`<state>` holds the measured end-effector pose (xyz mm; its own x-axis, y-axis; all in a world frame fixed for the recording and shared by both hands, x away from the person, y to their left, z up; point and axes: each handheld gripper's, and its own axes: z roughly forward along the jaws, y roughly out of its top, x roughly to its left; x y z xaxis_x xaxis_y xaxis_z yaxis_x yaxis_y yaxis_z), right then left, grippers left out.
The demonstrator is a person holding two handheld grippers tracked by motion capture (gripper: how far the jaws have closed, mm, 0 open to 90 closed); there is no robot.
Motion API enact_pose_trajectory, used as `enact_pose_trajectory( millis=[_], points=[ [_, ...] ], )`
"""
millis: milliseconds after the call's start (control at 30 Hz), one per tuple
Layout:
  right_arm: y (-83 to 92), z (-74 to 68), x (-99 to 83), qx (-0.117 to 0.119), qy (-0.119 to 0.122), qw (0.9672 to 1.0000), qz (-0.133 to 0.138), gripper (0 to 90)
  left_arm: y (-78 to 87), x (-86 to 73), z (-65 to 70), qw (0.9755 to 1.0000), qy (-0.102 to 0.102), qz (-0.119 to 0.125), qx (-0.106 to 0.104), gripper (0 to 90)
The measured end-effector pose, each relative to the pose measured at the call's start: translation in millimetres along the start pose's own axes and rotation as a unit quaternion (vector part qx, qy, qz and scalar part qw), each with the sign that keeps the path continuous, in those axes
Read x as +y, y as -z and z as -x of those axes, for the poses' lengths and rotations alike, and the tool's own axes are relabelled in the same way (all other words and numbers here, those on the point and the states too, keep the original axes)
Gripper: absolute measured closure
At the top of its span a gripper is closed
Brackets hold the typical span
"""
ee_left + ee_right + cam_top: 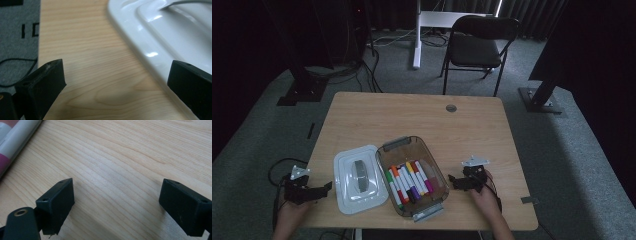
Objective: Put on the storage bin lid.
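Lid (357,179): white, flat on the desk (412,112) near its front edge, touching the box's left side.
Box (412,176): clear, open, markers (409,181) inside.
Left gripper (323,190): jaws apart, empty, at the front-left corner, beside the lid's rim.
Right gripper (452,181): jaws apart, empty, just right of the box.
Risk: the flat, glossy lid likely slides off instead of being gripped; a shove could jolt the box.

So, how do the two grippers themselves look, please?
Both the left gripper and the right gripper are black, each with two blocky, flat-faced fingers showing small holes. A grey three-cornered plate sits on top of each, and a dark cable trails behind.
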<state>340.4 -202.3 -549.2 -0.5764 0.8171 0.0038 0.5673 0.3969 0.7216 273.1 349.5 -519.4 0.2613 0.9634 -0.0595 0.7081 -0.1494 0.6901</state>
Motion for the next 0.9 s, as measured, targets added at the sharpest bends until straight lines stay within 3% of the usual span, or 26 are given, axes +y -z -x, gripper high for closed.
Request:
enact_pose_trajectory(
  millis=[267, 467, 533, 767, 900],
  points=[
    [0.0, 0.1, 0.0, 0.000, 0.000, 1.0000, 0.000, 12.4, 7.6, 10.8, 27.6, 0.9990, -0.030, 0.007, -0.031, 1.9],
    [0.0, 0.1, 0.0, 0.000, 0.000, 1.0000, 0.000, 12.4, 10.3, 16.7, 45.5, 0.9980, -0.035, 0.009, -0.052, 1.9],
    [0.0, 0.1, 0.0, 0.000, 0.000, 1.0000, 0.000, 12.4, 9.3, 18.2, 53.1, 0.9967, -0.036, 0.011, -0.071, 1.8],
    [0.0, 0.1, -0.1, 0.000, 0.000, 1.0000, 0.000, 12.4, 5.4, 21.8, 74.2, 0.9950, -0.055, 0.007, -0.083, 1.8],
    [0.0, 0.1, -0.1, 0.000, -0.001, 1.0000, 0.000, 12.4, 1.0, 24.0, 83.8, 0.9948, -0.055, 0.004, -0.086, 1.9]
  ],
)
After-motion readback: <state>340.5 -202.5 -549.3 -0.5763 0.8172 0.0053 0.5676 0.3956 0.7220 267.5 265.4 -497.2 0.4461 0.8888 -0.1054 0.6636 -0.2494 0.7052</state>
